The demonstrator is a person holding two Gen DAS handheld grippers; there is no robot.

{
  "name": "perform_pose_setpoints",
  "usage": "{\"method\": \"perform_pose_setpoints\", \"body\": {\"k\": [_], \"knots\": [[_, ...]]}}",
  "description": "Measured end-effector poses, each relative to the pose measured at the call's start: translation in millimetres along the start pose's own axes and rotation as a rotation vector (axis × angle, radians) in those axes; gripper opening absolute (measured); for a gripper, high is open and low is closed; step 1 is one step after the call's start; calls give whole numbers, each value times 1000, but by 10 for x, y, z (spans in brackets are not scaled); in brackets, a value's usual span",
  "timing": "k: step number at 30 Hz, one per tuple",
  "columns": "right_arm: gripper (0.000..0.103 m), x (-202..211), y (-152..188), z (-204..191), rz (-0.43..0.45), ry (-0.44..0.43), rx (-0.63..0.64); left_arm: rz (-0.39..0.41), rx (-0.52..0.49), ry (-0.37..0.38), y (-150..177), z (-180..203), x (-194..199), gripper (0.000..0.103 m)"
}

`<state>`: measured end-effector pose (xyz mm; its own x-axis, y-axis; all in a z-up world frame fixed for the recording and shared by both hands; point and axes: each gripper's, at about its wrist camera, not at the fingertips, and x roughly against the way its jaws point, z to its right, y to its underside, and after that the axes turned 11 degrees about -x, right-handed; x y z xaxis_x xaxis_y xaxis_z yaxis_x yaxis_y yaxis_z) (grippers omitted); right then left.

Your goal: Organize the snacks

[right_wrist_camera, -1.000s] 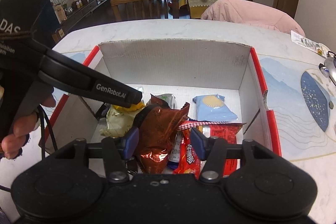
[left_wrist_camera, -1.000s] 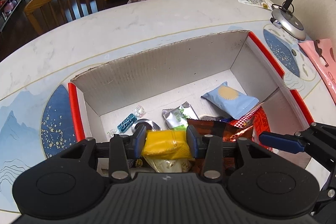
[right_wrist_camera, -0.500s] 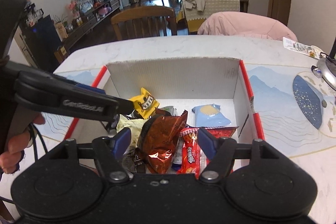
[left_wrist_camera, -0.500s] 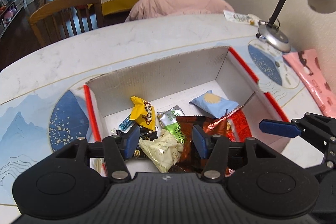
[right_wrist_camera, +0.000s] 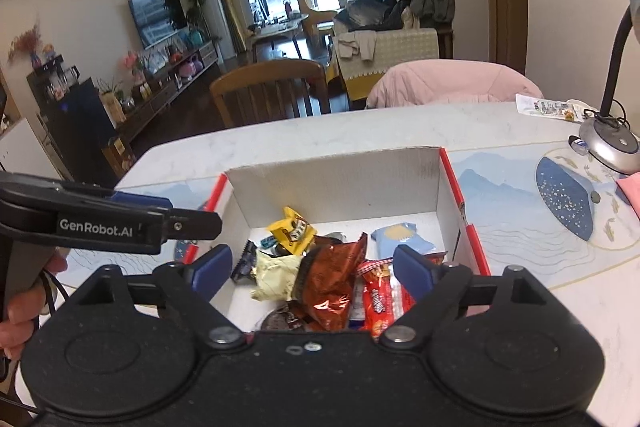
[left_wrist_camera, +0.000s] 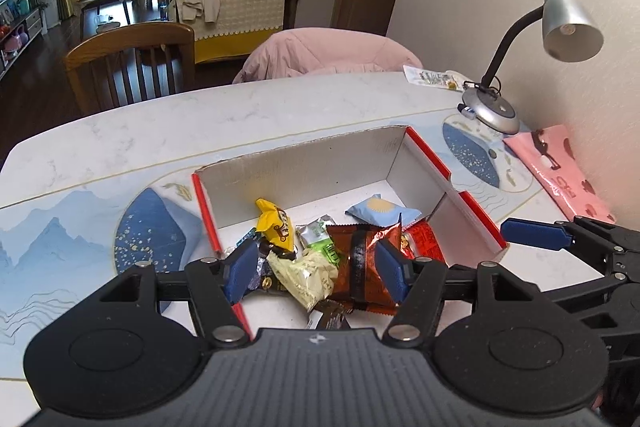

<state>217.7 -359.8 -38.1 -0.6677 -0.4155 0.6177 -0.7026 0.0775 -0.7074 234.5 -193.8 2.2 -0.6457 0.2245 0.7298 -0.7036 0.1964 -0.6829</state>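
Both the left gripper and right gripper hang empty, jaws opening, above the snacks piled at the box's 6 o'clock end; release looks done, so next fetch another snack.

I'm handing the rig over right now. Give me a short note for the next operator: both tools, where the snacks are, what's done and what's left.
Left tool: jaws opening, nothing held, above the box's near end.
Right tool: jaws opening, nothing held, also over the box.
Snacks: all in the box, heaped at the near end: yellow pack, brown pack, cream pack, red pack. Blue pack lies apart, farther back.
Done: snacks are in the box.
Left: one packet lies by the lamp; I cannot tell whether it is a snack.
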Motion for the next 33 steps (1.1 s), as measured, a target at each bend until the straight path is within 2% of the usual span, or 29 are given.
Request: {"method": "perform_pose_setpoints", "body": {"k": [2, 4, 7, 10, 17, 20, 33], "knots": [[88, 50, 16, -45, 16, 5, 8, 10, 5, 4, 40, -31, 89, 64], [99, 107, 39, -90, 38, 10, 9, 26, 6, 6, 83, -53, 185, 64], [100, 201, 82, -163, 79, 17, 15, 51, -6, 1, 139, -57, 315, 65], [103, 255, 105, -228, 93, 23, 26, 71, -2, 9, 192, -67, 421, 75], [103, 386, 170, -276, 117, 34, -19, 115, -26, 8, 304, -38, 637, 77], [103, 441, 191, -278, 130, 30, -40, 133, -21, 15, 346, -28, 714, 87], [103, 577, 278, -305, 179, 24, -55, 158, -13, 21, 435, 3, 831, 88]]}}
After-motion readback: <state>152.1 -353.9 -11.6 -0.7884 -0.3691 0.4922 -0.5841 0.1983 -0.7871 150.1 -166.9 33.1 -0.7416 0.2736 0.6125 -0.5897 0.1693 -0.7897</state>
